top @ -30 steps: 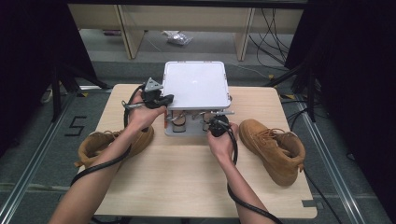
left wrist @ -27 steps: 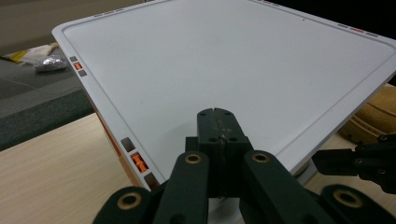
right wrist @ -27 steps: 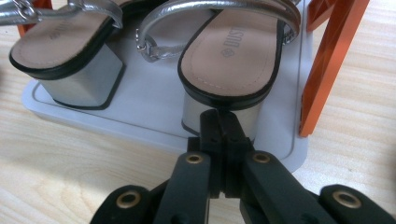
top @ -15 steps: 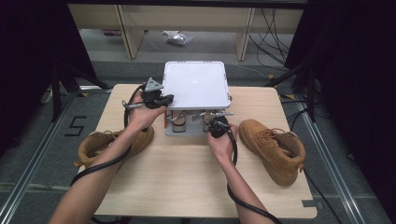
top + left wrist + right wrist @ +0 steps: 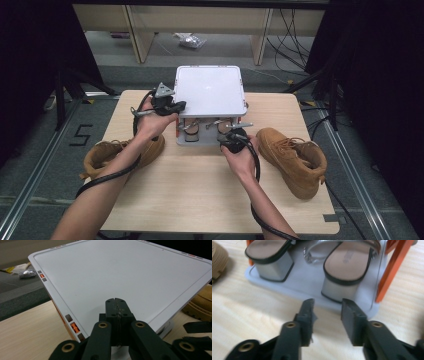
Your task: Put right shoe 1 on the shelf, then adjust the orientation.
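Sandals (image 5: 207, 126) sit on the lower shelf of a small white rack (image 5: 210, 90), which stands at the far middle of the wooden table (image 5: 200, 190) in the high view. The left gripper (image 5: 167, 106) hangs at the rack's left edge, level with its top plate. The right gripper (image 5: 233, 141) rests low at the rack's front, near its right corner. One tan boot (image 5: 295, 159) lies to the right of the rack and another boot (image 5: 117, 154) to its left, partly under the person's left forearm.

From the left gripper view, the left gripper (image 5: 117, 305) has its jaws pressed together with nothing between them, just over the rack's white top plate (image 5: 130, 272).

From the right gripper view, the right gripper (image 5: 327, 310) has its jaws spread apart and empty, just in front of the rack's base. The heel of one sandal (image 5: 348, 270) is straight ahead; the other sandal (image 5: 269, 257) is farther left.
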The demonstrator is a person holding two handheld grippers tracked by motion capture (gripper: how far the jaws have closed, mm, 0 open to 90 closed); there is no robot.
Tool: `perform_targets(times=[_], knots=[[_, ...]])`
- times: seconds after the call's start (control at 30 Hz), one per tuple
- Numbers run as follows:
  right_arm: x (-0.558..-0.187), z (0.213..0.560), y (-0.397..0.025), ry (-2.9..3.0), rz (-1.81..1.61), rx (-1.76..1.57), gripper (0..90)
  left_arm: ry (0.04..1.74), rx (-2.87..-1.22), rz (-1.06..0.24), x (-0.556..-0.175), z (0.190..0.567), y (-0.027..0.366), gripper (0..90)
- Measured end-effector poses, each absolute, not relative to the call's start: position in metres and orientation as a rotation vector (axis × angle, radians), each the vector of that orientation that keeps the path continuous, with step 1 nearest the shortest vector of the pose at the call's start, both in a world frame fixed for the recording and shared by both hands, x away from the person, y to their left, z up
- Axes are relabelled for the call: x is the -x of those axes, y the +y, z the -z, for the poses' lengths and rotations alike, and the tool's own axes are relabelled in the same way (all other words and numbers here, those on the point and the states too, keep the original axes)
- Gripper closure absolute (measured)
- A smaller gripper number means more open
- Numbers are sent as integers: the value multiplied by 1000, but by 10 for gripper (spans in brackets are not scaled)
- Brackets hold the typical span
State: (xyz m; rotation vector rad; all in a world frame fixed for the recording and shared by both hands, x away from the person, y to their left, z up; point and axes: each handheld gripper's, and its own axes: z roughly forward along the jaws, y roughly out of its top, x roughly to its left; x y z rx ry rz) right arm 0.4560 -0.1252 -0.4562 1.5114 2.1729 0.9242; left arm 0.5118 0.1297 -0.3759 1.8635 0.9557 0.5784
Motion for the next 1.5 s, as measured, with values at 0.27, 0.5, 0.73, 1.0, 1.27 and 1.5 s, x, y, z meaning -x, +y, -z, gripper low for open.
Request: perform_targets(times=[0.27, 0.5, 0.73, 1.0, 1.27, 1.5], knots=[[-429, 456, -143, 2193, -945, -1473, 496, 930, -1851, -589, -502, 359, 139, 753], [-409, 466, -160, 2166, -1011, -1448, 478, 916, -1868, -644, -482, 351, 171, 673], [-392, 473, -174, 2122, -1065, -1469, 473, 937, -1898, -678, -459, 352, 206, 599], [-386, 472, -182, 2103, -1067, -1464, 446, 997, -1907, -662, -437, 357, 243, 573], [-383, 473, -181, 2117, -1047, -1468, 430, 1051, -1916, -672, -411, 358, 282, 566], [-381, 472, -181, 2101, -1044, -1507, 425, 1144, -1914, -688, -393, 363, 317, 552]])
